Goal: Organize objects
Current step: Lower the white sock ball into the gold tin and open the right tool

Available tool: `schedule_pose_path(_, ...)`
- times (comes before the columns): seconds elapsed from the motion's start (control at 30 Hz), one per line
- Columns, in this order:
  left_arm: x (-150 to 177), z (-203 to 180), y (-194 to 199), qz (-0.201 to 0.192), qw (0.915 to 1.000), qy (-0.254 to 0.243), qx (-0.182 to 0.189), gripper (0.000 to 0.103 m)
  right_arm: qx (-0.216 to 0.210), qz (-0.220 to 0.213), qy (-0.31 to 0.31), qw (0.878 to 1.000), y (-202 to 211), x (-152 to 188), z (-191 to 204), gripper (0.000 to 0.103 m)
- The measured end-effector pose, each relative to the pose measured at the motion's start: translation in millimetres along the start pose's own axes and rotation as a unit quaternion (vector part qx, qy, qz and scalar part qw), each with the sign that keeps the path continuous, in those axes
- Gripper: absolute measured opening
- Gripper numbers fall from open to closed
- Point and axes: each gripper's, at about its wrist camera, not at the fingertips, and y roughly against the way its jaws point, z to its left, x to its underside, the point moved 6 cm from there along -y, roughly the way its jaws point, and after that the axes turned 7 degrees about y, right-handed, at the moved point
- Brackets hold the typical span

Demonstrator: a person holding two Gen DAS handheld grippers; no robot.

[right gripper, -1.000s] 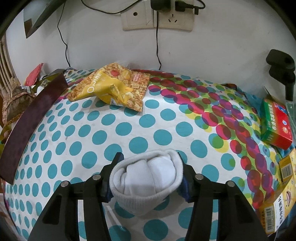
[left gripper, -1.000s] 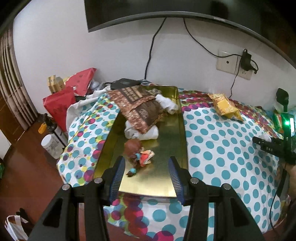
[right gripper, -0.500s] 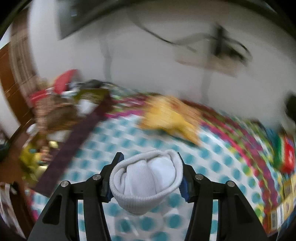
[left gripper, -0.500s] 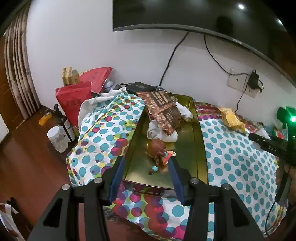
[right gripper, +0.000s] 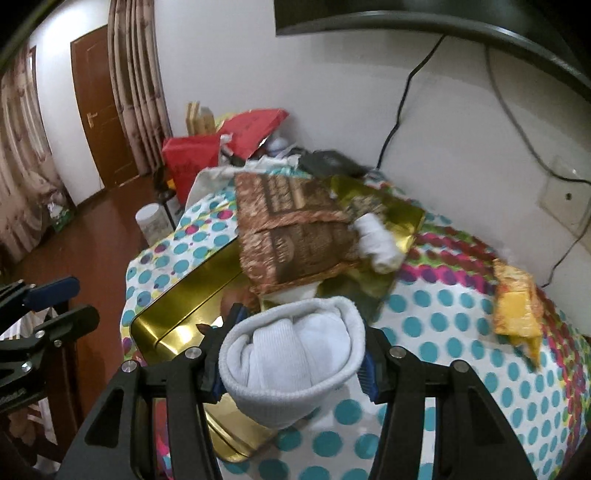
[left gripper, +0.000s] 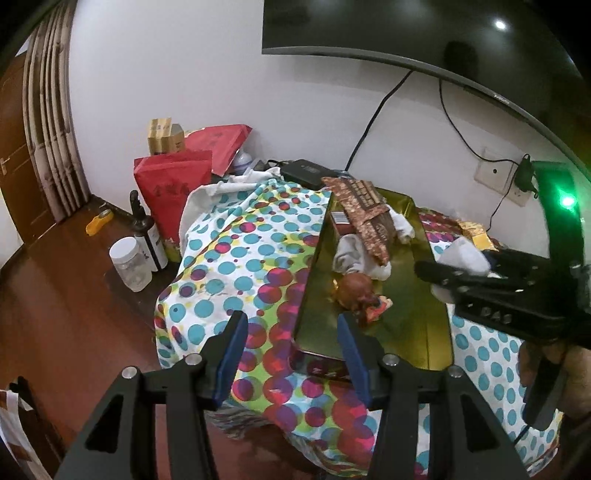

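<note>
My right gripper [right gripper: 291, 363] is shut on a rolled white sock [right gripper: 291, 358] and holds it above the near right edge of a gold tray [right gripper: 173, 314]. The same sock [left gripper: 461, 254] shows in the right gripper in the left wrist view. The gold tray [left gripper: 417, 332] lies on a polka-dot cloth [left gripper: 240, 258] and holds a brown patterned packet [left gripper: 369, 218], white socks [left gripper: 354, 251] and a small doll [left gripper: 360, 291]. My left gripper [left gripper: 290, 354] is open and empty, off the tray's near left corner.
A yellow snack bag [right gripper: 515, 306] lies on the cloth to the right. Red bags [left gripper: 173, 192], a dark bottle [left gripper: 147, 236] and a plastic jar [left gripper: 129, 264] stand on the floor to the left. A TV [left gripper: 406, 33] and a wall socket [left gripper: 495, 173] are behind.
My right gripper has swung left with the sock, from over the dotted cloth to the tray's edge. My left gripper has pulled back and to the left of the tray.
</note>
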Motion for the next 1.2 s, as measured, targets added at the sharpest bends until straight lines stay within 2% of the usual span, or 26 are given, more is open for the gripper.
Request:
schedule_pose_path(0.17, -0.1, 5.4, -2.9, 0.001, 1.0, -0.002, -0.001, 0.052, 0.022, 0.021, -0.003, 1.0, -21.6, 0.4, 7.4, 0.051)
schedule_pose_path(0.47, 2.0, 11.6, -11.9, 0.014, 0.9998, 0.008, 0.011, 0.052, 0.023, 0.034, -0.019, 0.999, -42.1, -2.1, 2.7, 0.052)
schedule_pose_path(0.63, 2.6, 10.3, -15.7, 0.017, 0.9995, 0.015, 0.02, 0.052, 0.015, 0.027, -0.007, 0.999, -44.2, -3.9, 7.3, 0.057)
schedule_pose_path(0.7, 1.8, 7.7, -17.0, 0.018, 0.9994, 0.017, 0.024, 0.052, 0.013, 0.025, -0.008, 1.0, -43.4, -3.6, 7.3, 0.063)
schedule_pose_path(0.77, 1.0, 3.3, -17.7, 0.018, 0.9994, 0.012, 0.029, 0.052, 0.002, 0.014, -0.013, 1.0, -39.3, -4.1, 5.7, 0.064)
schedule_pose_path(0.87, 0.8, -3.8, -19.8, 0.021, 0.9992, 0.009, 0.032, 0.052, -0.005, -0.004, -0.024, 1.0, -29.4, -6.8, 1.2, 0.073)
schedule_pose_path(1.0, -2.1, -21.6, -18.3, 0.019, 0.9989, -0.008, 0.043, 0.052, 0.009, -0.026, -0.031, 0.999, -10.1, -5.2, -13.1, 0.075)
schedule_pose_path(1.13, -5.5, -52.8, -13.9, 0.013, 0.9971, -0.041, 0.063, 0.052, 0.041, -0.047, -0.05, 0.997, 19.3, 14.3, -44.2, 0.081)
schedule_pose_path(1.2, -6.0, -71.9, -13.7, 0.017, 0.9954, -0.049, 0.08, 0.057, 0.072, -0.056, -0.061, 0.994, 36.4, 30.7, -67.9, 0.085)
